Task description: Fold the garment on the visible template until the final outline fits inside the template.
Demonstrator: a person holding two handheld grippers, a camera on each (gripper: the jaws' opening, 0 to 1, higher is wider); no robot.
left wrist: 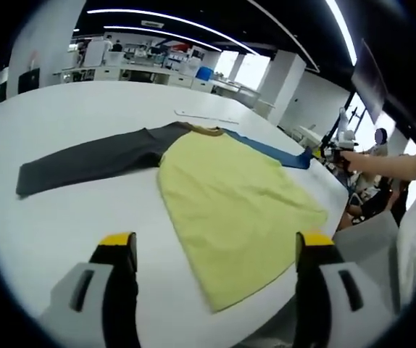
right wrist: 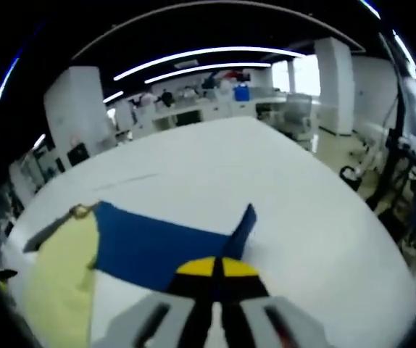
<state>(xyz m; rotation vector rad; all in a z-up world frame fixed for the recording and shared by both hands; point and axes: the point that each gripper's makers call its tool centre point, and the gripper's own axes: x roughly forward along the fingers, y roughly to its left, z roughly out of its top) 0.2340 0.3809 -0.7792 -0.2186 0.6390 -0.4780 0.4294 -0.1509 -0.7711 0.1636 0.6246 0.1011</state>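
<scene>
A long-sleeved shirt lies flat on the white table (left wrist: 70,217). It has a yellow body (left wrist: 230,203), a dark grey sleeve (left wrist: 85,161) stretched out to the left and a blue sleeve (left wrist: 277,154) reaching right. My left gripper (left wrist: 217,243) is open, hovering over the shirt's near hem without touching it. In the right gripper view my right gripper (right wrist: 215,268) is shut on the blue sleeve (right wrist: 157,246), whose cuff end (right wrist: 246,217) is lifted off the table. In the left gripper view the right gripper (left wrist: 333,152) is at the sleeve's far end, in a person's hand.
A thin pale line (left wrist: 208,117) is on the table beyond the collar. The table's right edge (left wrist: 338,196) runs close to the shirt, with a person's arm (left wrist: 389,163) past it. Desks and shelves (left wrist: 143,69) stand far behind.
</scene>
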